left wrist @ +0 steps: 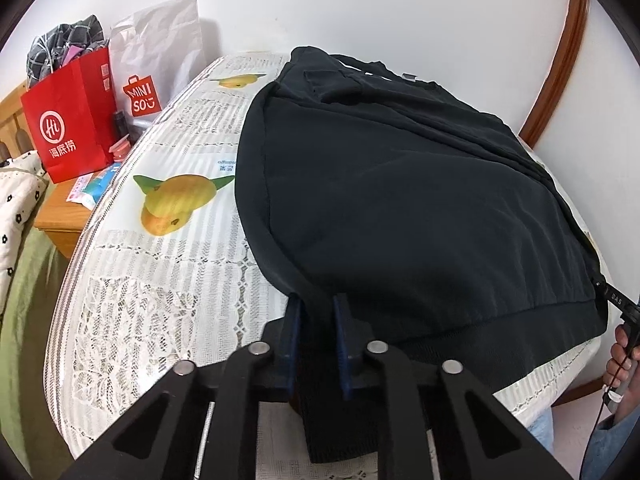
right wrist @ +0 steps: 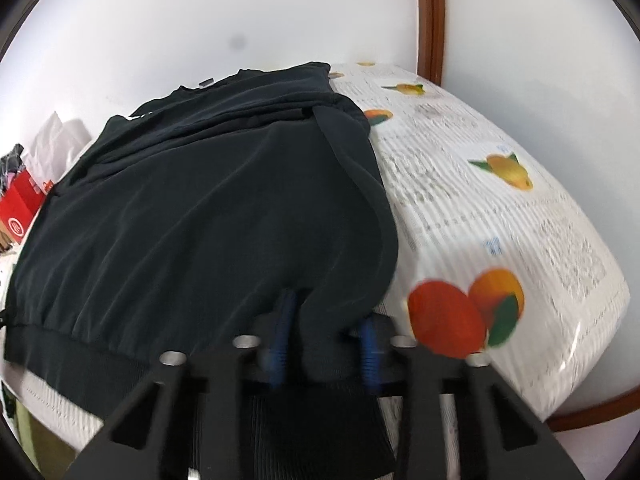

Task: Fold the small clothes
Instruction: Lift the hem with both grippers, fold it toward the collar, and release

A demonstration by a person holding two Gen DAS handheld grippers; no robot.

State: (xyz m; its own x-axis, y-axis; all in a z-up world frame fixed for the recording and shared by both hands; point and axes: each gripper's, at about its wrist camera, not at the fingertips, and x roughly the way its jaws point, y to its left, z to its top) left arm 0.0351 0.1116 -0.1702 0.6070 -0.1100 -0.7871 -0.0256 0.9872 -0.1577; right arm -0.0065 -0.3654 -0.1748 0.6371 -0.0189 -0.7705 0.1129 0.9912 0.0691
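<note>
A black sweatshirt lies spread over a table with a lace and fruit-print cover, its ribbed hem toward me. In the left wrist view my left gripper is at the garment's near left corner, its blue pads pinching a fold of the black fabric; a ribbed cuff hangs below the jaws. In the right wrist view the same sweatshirt fills the left side. My right gripper is shut on a bunch of fabric at the near right corner, over the cover. That view is slightly blurred.
A red paper bag and a white MINISO bag stand on a wooden bedside cabinet left of the table. Green bedding lies below. A person's hand shows at the right edge. White wall behind, with a brown wooden frame.
</note>
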